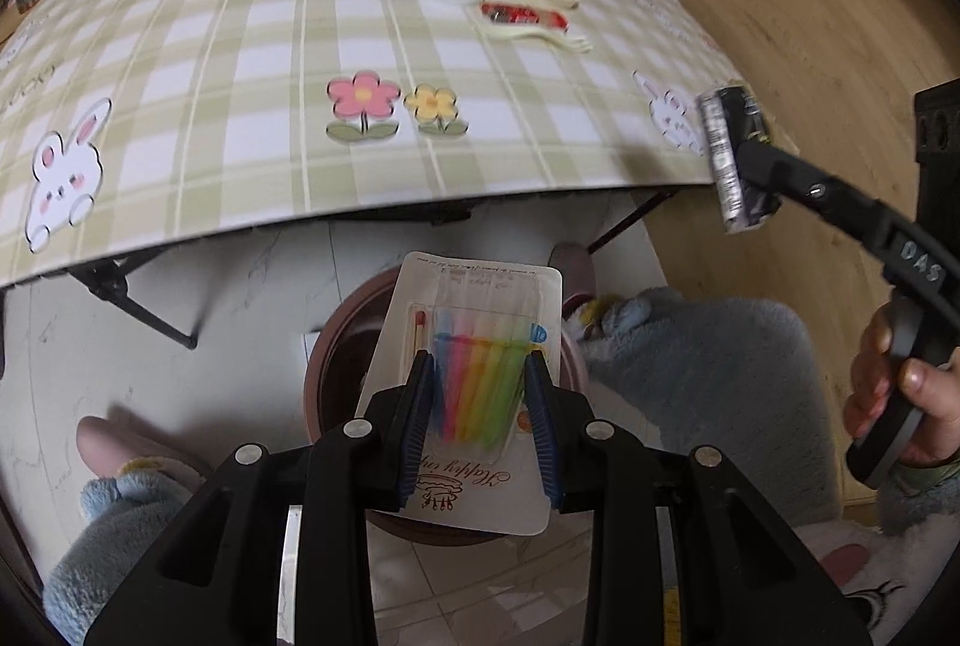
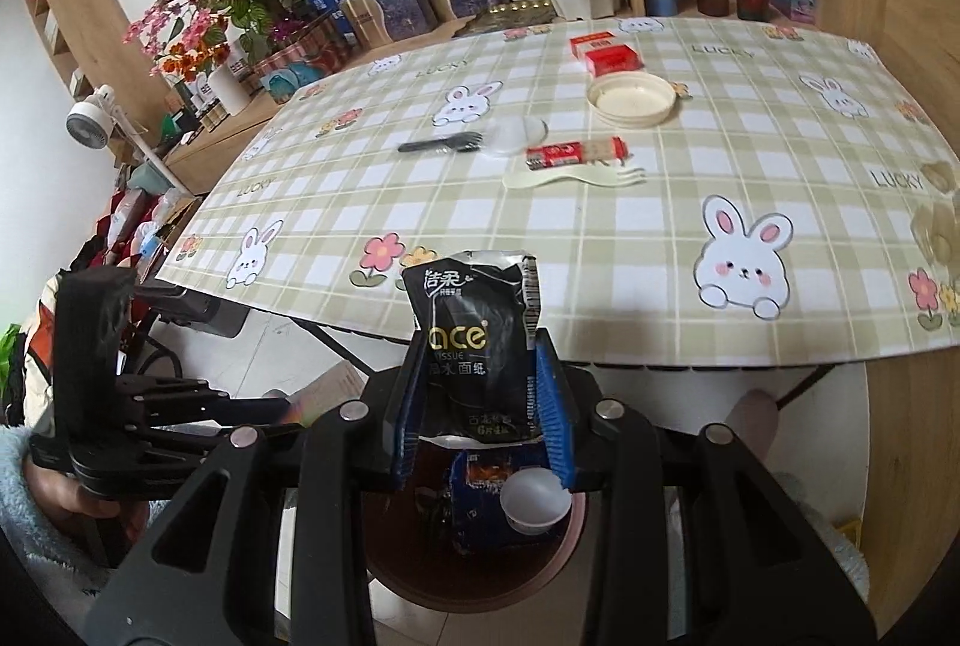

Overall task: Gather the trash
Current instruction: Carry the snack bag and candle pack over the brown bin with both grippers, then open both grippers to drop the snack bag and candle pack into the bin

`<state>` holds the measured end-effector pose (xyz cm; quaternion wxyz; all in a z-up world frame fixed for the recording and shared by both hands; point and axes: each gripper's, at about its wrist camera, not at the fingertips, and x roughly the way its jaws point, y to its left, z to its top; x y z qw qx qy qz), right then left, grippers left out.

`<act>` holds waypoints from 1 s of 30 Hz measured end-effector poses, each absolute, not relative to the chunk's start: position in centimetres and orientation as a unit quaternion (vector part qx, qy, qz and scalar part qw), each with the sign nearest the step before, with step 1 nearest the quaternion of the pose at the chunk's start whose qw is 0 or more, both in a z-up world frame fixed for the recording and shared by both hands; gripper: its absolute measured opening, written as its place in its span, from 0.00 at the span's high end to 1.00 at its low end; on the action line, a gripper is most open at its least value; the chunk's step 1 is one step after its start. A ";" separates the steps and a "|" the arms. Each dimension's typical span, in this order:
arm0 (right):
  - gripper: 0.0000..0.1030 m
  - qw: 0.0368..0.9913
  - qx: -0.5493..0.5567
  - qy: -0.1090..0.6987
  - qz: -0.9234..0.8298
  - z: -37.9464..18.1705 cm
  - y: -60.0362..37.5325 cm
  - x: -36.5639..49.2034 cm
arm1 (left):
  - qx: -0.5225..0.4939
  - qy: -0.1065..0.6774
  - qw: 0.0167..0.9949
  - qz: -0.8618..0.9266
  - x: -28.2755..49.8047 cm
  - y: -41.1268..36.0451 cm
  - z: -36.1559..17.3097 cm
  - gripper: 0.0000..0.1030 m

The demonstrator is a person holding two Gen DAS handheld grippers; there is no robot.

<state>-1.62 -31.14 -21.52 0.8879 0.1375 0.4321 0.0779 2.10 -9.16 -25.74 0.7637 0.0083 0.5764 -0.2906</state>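
Note:
My left gripper (image 1: 480, 364) is shut on a white candle pack (image 1: 480, 310) with coloured candles under a clear blister. It hangs over the round brown bin (image 1: 336, 346) on the floor, below the table's edge. My right gripper (image 2: 480, 346) is shut on a black tissue packet (image 2: 468, 298) and holds it upright over the same bin (image 2: 408, 574). A blue wrapper (image 2: 480, 514) and a small white cup (image 2: 534, 505) lie in the bin. In the left wrist view the tissue packet (image 1: 735, 160) shows at the right, near the table's corner.
On the checked tablecloth (image 2: 600, 250) lie a black fork (image 2: 441, 143), a clear lid (image 2: 516, 133), a cream lid (image 2: 630, 99), red boxes (image 2: 606, 52), a red wrapper (image 2: 576, 153) and a cream fork (image 2: 576, 178). Plants and boxes line the back shelf. The person's fluffy slippers (image 1: 120, 496) flank the bin.

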 end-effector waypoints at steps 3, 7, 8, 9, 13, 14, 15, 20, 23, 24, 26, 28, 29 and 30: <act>0.65 0.886 0.142 0.435 0.074 -21.7 -31.5 -1.9 | 0.009 0.583 0.762 -0.282 2.1 -9.1 -26.6 0.71; 0.65 0.885 0.143 0.436 0.074 -21.9 -31.6 -2.0 | 0.013 0.584 0.763 -0.276 2.2 -9.1 -26.9 0.57; 0.65 0.885 0.143 0.437 0.075 -21.9 -31.5 -2.0 | 0.014 0.581 0.766 -0.274 2.2 -9.0 -26.8 0.48; 0.65 0.885 0.143 0.437 0.076 -21.9 -31.4 -2.0 | 0.014 0.578 0.769 -0.272 2.2 -8.9 -26.7 0.44; 0.65 0.884 0.138 0.440 0.080 -21.9 -31.0 -2.0 | 0.015 0.556 0.791 -0.254 2.3 -8.4 -25.4 0.31; 0.65 0.884 0.137 0.440 0.081 -21.9 -30.9 -2.0 | 0.016 0.549 0.797 -0.251 2.3 -8.3 -25.0 0.27; 0.65 0.883 0.135 0.441 0.082 -22.0 -30.8 -2.0 | 0.016 0.540 0.804 -0.248 2.3 -8.1 -24.4 0.25; 0.65 0.881 0.131 0.447 0.087 -22.2 -30.2 -1.9 | 0.007 0.497 0.836 -0.232 2.3 -7.1 -21.5 0.14; 0.64 0.879 0.130 0.451 0.089 -22.5 -30.0 -1.9 | -0.004 0.468 0.859 -0.210 2.1 -6.3 -19.7 0.08; 0.64 0.878 0.129 0.453 0.090 -22.6 -29.9 -1.8 | -0.010 0.457 0.867 -0.198 2.0 -5.9 -19.0 0.08; 0.64 0.876 0.127 0.456 0.091 -22.8 -29.6 -1.8 | -0.016 0.444 0.878 -0.178 1.7 -5.4 -18.3 0.06; 0.64 0.874 0.124 0.461 0.093 -23.1 -29.4 -1.7 | -0.020 0.431 0.889 -0.155 1.3 -4.7 -17.6 0.06; 0.64 0.873 0.124 0.462 0.094 -23.1 -29.3 -1.7 | -0.022 0.427 0.892 -0.147 1.2 -4.4 -17.4 0.06; 0.64 0.872 0.123 0.465 0.094 -23.3 -29.1 -1.6 | -0.023 0.424 0.894 -0.140 1.0 -4.1 -17.3 0.06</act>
